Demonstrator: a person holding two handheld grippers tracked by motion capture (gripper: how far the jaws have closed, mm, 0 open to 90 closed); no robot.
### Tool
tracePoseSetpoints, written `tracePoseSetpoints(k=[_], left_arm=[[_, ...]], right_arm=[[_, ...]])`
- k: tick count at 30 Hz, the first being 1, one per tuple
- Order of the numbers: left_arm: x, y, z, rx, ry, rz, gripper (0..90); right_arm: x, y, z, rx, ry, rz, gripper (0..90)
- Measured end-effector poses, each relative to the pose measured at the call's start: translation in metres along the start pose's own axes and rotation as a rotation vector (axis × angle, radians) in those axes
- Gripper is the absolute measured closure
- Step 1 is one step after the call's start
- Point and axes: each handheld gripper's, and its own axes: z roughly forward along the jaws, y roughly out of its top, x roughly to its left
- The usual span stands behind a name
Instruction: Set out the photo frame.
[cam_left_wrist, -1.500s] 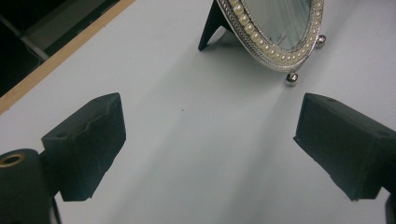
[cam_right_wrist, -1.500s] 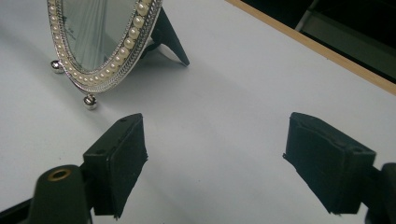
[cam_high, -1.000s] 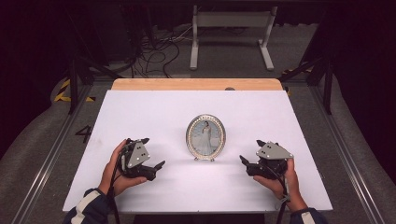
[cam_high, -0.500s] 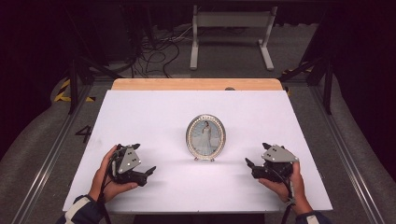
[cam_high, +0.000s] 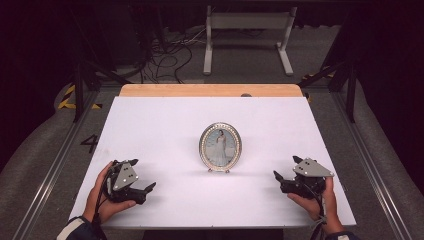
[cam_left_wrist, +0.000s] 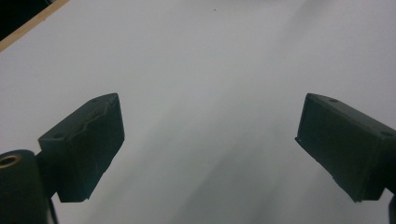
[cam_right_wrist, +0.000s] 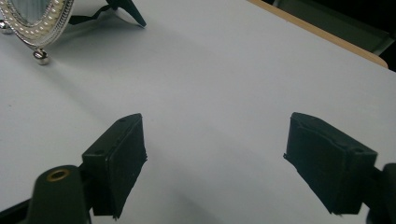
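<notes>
A white-topped counter (cam_high: 165, 130) with a strip of pale wood along its far edge carries one thing: a single small oval silver picture frame with a beaded rim (cam_high: 220, 146), holding a photograph of a figure in white. The frame stands upright near the middle of the counter on two little ball feet, facing the person. In the right gripper view its lower rim, one ball foot and a black back prop show at the upper left corner (cam_right_wrist: 35, 25).

Two hand-held grippers are in play, one in each of the person's two hands, both close to the near edge of the counter. The left hand-held gripper (cam_high: 145, 189) sits at the near left, well apart from the frame. Its two black jaws stand wide apart with nothing between them, as the left gripper view shows over bare white surface (cam_left_wrist: 208, 154). The right hand-held gripper (cam_high: 278, 178) sits at the near right, also well apart from the frame, its tips pointing left toward it. Its two jaws are likewise spread wide and empty in the right gripper view (cam_right_wrist: 215, 158).

Beyond the counter, on the grey floor, lie loose dark cables (cam_high: 167, 52) and one white metal stand (cam_high: 248, 30).
</notes>
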Motion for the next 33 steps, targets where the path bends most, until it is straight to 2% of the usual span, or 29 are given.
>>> tracePoseSetpoints(k=[7,11,13,14,16,17,19,21,23,24,25,30,33], left_arm=[[0.008,-0.017,-0.010,0.013,0.040,-0.047,7.7],[0.010,-0.022,-0.012,0.019,0.042,-0.058,7.3],[0.013,-0.026,-0.015,0.014,0.046,-0.079,7.0],[0.015,-0.029,-0.018,0.003,0.046,-0.109,6.6],[0.016,-0.033,-0.020,-0.002,0.042,-0.138,6.7],[0.016,-0.033,-0.020,-0.002,0.042,-0.138,6.8],[0.019,-0.040,-0.026,-0.028,0.033,-0.194,6.9],[0.020,-0.045,-0.029,-0.039,0.038,-0.207,6.9],[0.023,-0.050,-0.032,-0.059,0.036,-0.240,7.0],[0.023,-0.050,-0.032,-0.059,0.036,-0.240,7.1],[0.024,-0.053,-0.034,-0.073,0.035,-0.262,7.1],[0.034,-0.065,-0.041,-0.105,0.060,-0.347,7.5],[0.036,-0.067,-0.041,-0.095,0.076,-0.348,7.5]], right_arm=[[-0.008,-0.008,-0.008,-0.004,-0.021,0.032,19.8],[-0.010,-0.012,-0.008,0.005,-0.029,0.045,19.7],[-0.010,-0.017,-0.010,0.010,-0.036,0.045,19.5],[-0.010,-0.018,-0.010,0.009,-0.041,0.042,19.3],[-0.011,-0.020,-0.012,0.011,-0.044,0.050,18.9],[-0.011,-0.020,-0.012,0.011,-0.044,0.050,18.9],[-0.013,-0.023,-0.012,0.018,-0.052,0.059,17.9],[-0.015,-0.025,-0.013,0.018,-0.055,0.071,16.8],[-0.016,-0.026,-0.013,0.019,-0.072,0.079,14.8],[-0.016,-0.026,-0.013,0.019,-0.072,0.079,14.8],[-0.018,-0.027,-0.014,0.008,-0.064,0.096,14.6],[-0.021,-0.030,-0.014,-0.003,-0.077,0.124,14.1],[-0.024,-0.031,-0.014,-0.008,-0.097,0.139,14.4]])
